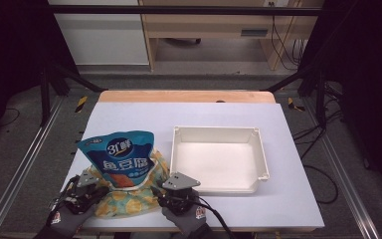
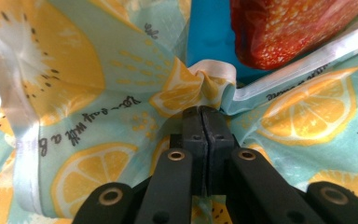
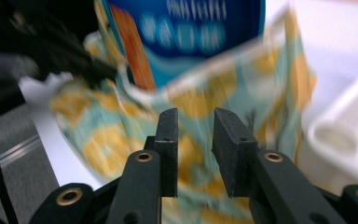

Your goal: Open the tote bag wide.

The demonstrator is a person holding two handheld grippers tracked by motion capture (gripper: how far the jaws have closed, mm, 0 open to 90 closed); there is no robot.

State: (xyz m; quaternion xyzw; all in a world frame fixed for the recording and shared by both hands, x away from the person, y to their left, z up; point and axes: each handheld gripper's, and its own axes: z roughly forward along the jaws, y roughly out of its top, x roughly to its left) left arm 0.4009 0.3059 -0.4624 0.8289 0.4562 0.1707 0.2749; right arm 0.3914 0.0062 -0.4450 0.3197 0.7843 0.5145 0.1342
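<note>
Left claw (image 2: 204, 112) pinches the lemon-print bag (image 2: 88, 93) holding a blue pouch (image 1: 121, 157); right claw (image 3: 195, 116) gapes empty.

The high view looked forward and down from above the person's side of the bench (image 1: 288, 199), taking in its whole white top, the floor beyond and the gloved hands at the bottom edge. The left gripper view sat very close, looking along its own black jaws straight into the lemon-print bag (image 2: 88, 70), with the blue snack pouch (image 2: 212, 37) just behind. The right gripper view stood a little farther back, blurred, facing the same bag and pouch, with the white tray (image 3: 340, 135) at its right. All three shared bag and pouch.
</note>
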